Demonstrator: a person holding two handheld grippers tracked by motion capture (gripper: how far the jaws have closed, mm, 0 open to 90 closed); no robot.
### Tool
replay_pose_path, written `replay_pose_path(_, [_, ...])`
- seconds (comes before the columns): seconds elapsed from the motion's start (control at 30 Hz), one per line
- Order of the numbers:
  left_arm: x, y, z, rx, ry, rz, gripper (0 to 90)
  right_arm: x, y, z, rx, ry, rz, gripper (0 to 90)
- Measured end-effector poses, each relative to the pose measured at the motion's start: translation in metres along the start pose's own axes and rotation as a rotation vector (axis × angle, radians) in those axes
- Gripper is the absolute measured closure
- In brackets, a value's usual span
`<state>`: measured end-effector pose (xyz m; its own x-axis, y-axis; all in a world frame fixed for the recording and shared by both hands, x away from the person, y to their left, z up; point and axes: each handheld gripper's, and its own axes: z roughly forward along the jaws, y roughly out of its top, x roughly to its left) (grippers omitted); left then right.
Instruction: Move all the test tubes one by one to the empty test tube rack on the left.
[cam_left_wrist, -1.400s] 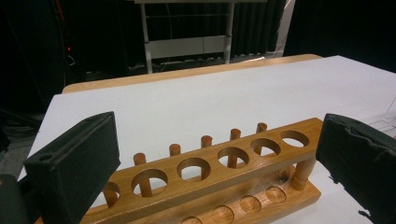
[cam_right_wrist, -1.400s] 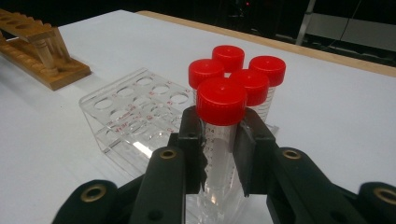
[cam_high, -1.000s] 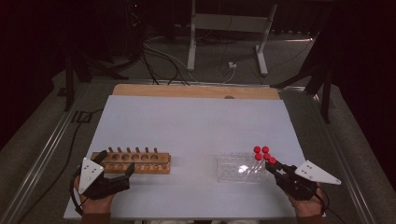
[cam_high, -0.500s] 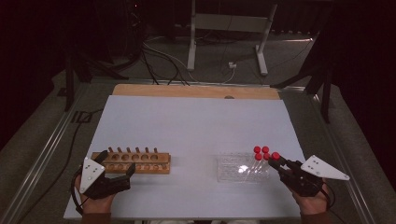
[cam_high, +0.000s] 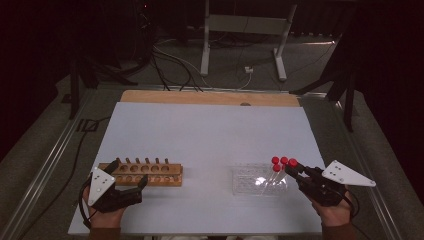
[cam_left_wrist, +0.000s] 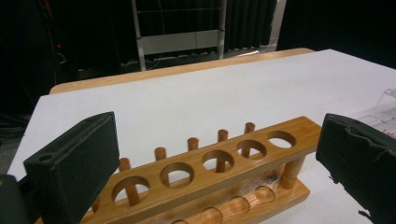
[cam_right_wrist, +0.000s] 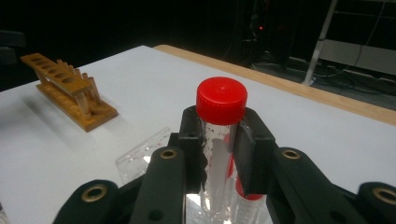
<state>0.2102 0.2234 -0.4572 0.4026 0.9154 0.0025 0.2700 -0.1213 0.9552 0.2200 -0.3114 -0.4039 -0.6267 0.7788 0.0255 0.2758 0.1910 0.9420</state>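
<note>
In the lower right of the high view, the right gripper (cam_high: 292, 169) is clamped on a clear test tube with a red screw cap (cam_high: 292, 163), the tube angled down toward the clear plastic rack (cam_high: 245, 186) that sits just left of the hand. Two more red-capped tubes (cam_high: 275, 161) stand in that rack, their caps close beside the held one. In the right gripper view the held tube (cam_right_wrist: 219, 140) stands upright in the centre of the frame, the two black jaws pressed against its sides just under the cap, with the clear rack (cam_right_wrist: 140, 156) below and to the left and another red cap visible low behind the held tube. The wooden test tube rack (cam_right_wrist: 70, 91) lies in the upper left of that view, well apart from the held tube. In the lower left of the high view, the left gripper (cam_high: 127, 182) rests on the white table (cam_high: 210, 135) with its jaws spread apart, just in front of the wooden rack (cam_high: 142, 172). In the left gripper view, the two black jaws stand wide at the left and right edges, with nothing between them, and the wooden rack (cam_left_wrist: 210, 172) runs across the lower middle, its round holes empty and a row of pegs behind them.
</note>
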Motion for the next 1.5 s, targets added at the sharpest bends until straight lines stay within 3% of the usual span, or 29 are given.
replay_pose_path(0.77, [-0.019,0.029,0.019,-0.008,-0.086,0.019,0.5,0.017,0.013,0.044,0.008,0.084,-0.008,74.1])
replay_pose_path(1.5, [-0.065,0.056,0.055,-0.035,-0.214,0.060,0.5,0.043,0.033,0.084,-0.016,0.155,-0.015,74.0])
